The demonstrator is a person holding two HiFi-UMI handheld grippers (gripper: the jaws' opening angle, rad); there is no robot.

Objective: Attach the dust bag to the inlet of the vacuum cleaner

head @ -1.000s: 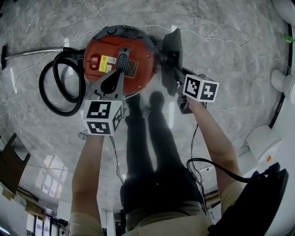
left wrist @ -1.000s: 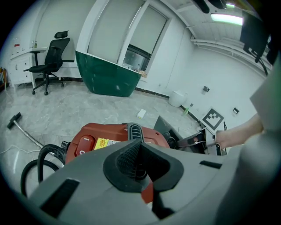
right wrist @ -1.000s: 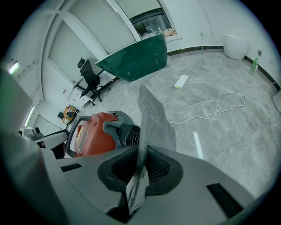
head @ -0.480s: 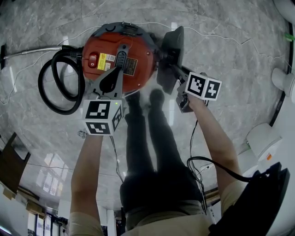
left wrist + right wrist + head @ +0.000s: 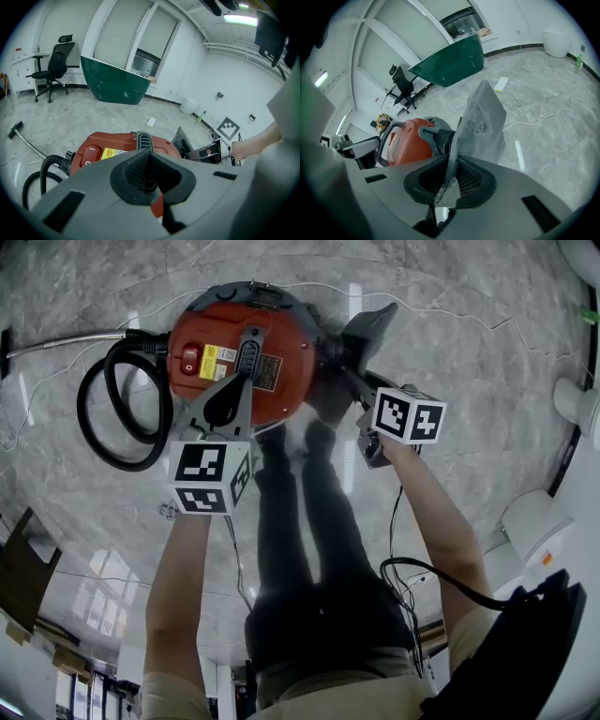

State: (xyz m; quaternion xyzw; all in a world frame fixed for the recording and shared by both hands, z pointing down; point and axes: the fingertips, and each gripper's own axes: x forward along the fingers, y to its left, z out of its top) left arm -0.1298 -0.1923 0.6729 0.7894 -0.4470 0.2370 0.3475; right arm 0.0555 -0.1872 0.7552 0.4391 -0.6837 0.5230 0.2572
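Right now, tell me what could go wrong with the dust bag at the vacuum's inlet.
1. The right gripper has just been opening its jaws, with only the thin edge of the dust bag between them. If the bag is not yet seated on the inlet, it could slip off.
2. The bag stands tilted at the inlet, so its collar may seat crooked.

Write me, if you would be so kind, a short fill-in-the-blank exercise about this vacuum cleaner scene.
1. The vacuum cleaner has a ___ body.
2. The dust bag is ___ in colour.
3. A black ___ lies coiled on the floor beside the vacuum cleaner.
4. In the head view, the dust bag and that coil lie on ___ sides of the vacuum cleaner.

Missing words: red; grey; hose; opposite.
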